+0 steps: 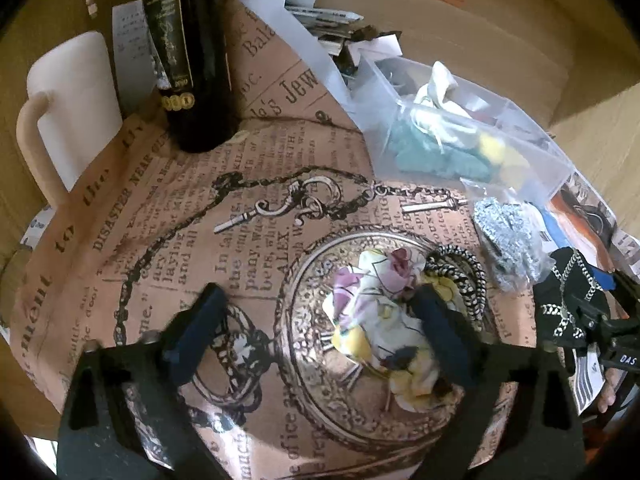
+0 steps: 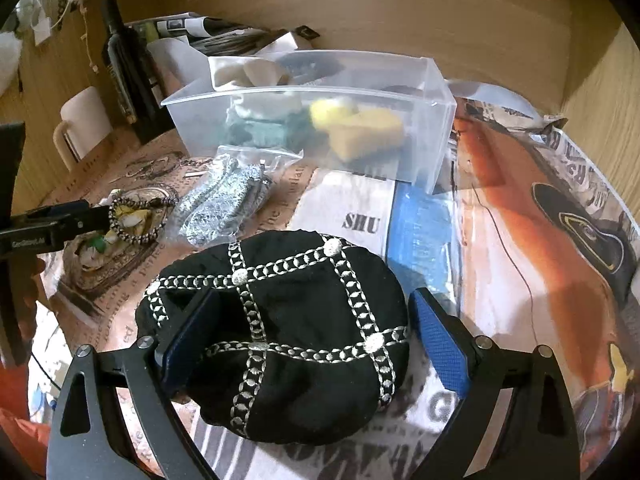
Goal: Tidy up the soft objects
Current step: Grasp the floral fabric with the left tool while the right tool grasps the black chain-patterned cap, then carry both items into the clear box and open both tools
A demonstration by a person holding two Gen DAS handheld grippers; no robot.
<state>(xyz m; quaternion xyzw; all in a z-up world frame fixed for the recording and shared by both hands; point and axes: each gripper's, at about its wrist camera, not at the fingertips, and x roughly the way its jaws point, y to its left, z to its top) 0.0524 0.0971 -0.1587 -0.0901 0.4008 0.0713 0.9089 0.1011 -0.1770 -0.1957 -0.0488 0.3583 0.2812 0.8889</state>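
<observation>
A crumpled floral cloth (image 1: pixel 376 316) lies on the printed paper with a black-and-white braided cord (image 1: pixel 464 276) beside it. My left gripper (image 1: pixel 320 328) is open; its right finger rests at the cloth's right edge. A black cap with silver chain embroidery (image 2: pixel 280 332) lies between the open fingers of my right gripper (image 2: pixel 312 340). A clear plastic bin (image 2: pixel 420 80) behind holds white, teal and yellow soft items. A bagged silvery fabric (image 2: pixel 220 200) lies in front of the bin. The cap (image 1: pixel 568 300) and bag (image 1: pixel 508 232) also show in the left wrist view.
A dark wine bottle (image 1: pixel 192 48) and a white mug (image 1: pixel 72 100) stand at the back left. Folded papers (image 1: pixel 312 16) pile behind the bin (image 1: pixel 532 132). Wooden walls enclose the surface. A blue sheet (image 2: pixel 420 232) lies right of the cap.
</observation>
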